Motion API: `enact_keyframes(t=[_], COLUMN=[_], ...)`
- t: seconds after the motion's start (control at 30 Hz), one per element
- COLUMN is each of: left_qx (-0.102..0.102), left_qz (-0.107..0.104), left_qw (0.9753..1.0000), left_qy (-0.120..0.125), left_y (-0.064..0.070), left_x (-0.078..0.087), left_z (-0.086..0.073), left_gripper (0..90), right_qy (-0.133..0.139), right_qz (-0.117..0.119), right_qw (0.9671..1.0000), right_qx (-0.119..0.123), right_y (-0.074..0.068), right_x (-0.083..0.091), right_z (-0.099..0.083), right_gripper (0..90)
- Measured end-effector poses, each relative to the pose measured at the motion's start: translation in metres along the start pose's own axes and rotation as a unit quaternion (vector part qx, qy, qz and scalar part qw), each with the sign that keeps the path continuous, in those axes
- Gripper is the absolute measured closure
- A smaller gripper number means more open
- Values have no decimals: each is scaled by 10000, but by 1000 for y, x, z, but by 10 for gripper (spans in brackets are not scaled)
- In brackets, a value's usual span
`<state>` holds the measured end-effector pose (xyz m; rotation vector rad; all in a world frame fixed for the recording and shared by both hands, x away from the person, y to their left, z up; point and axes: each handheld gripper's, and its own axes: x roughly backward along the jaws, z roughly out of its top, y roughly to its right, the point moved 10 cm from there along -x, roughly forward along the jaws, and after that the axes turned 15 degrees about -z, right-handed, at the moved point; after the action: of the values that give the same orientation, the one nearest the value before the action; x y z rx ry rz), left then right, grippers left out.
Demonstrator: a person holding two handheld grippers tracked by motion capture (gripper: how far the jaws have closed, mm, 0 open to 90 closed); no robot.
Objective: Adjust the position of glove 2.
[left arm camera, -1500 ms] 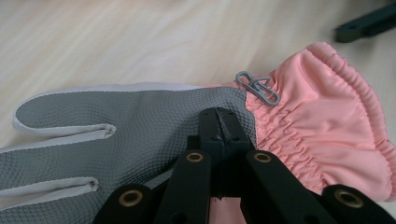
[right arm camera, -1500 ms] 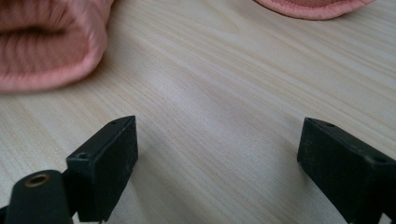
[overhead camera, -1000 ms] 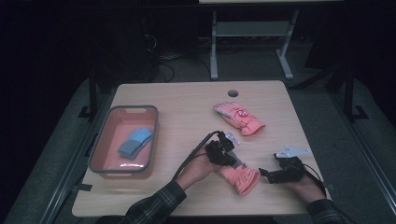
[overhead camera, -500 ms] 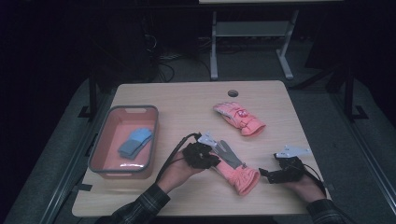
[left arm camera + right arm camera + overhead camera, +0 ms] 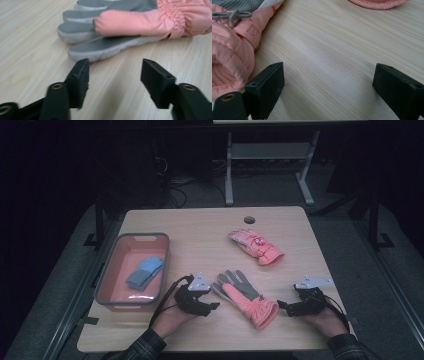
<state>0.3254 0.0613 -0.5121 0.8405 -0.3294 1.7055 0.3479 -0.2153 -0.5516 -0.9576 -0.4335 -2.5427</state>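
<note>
I have the near glove [image 5: 244, 297] lying palm-up by the table's [image 5: 210, 227] front edge, between my two grippers; neither touches it; my left gripper [image 5: 113, 72] faces its grey fingertips with jaws apart and empty; my right gripper [image 5: 327, 82] sits at the cuff, jaws wide apart. The second glove [image 5: 256, 246] lies mid-table toward the right edge; the bin [image 5: 107, 275] at the left edge holds a blue cloth [image 5: 145, 272]. I judge no glove gripped yet; the grasp itself remains.
</note>
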Motion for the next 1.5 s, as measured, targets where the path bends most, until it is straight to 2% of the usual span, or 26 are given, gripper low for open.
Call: enact_keyframes(t=[0.23, 0.27, 0.37, 0.47, 0.53, 0.6, 0.63, 0.67, 0.9, 1.0, 1.17, 1.2, 1.37, 1.5], left_qx=[21, 35, -6, 55, 61, 55, -59, -70, -100, -112, -168, -184, -176, -160], left_qz=[171, 271, 287, 307, 162, 135, 56, 38, 35, -15, -40, -56, -61, -56], left_qw=[9998, 9995, 9994, 9993, 9998, 9999, 9999, 9999, 9999, 9999, 9998, 9998, 9998, 9998], left_qy=[-142, -168, -201, -184, -119, -53, 86, 114, 111, 120, 85, 56, 63, 86], left_y=[2, 1, -1, -4, -3, -3, -4, -4, -4, -4, -3, -3, -3, -2], left_x=[-3, -5, -6, -9, -9, -9, -10, -9, -9, -8, -7, -6, -6, -6], left_z=[-20, -25, -29, -35, -38, -38, -39, -39, -39, -40, -41, -42, -42, -42], left_gripper=[209, 178, 141, 132, 127, 126, 126, 126, 127, 127, 126, 126, 126, 126], right_qy=[22, 25, 35, 14, -35, -53, -147, -167, -47, -8, -2, 33, -1, 2], right_qz=[21, 20, 63, 64, 60, 67, 116, 132, 142, 202, 199, 231, 204, 239], right_qw=[10000, 10000, 10000, 10000, 9999, 9999, 9998, 9997, 9999, 9997, 9997, 9996, 9998, 9997], right_qx=[-12, 0, 47, 31, 72, 97, 93, 73, -51, -145, -139, -166, 1, -32], right_y=[-1, -1, -3, -4, -4, -5, -5, -5, 4, 7, 10, 12, 15, 18], right_x=[1, 1, 1, 0, 0, 0, 2, 2, 5, 6, 6, 5, -1, -6], right_z=[0, 0, 1, 2, 3, 3, 4, 4, 12, 21, 34, 43, 56, 70], right_gripper=[128, 127, 126, 135, 146, 154, 176, 177, 180, 190, 204, 205, 217, 217])
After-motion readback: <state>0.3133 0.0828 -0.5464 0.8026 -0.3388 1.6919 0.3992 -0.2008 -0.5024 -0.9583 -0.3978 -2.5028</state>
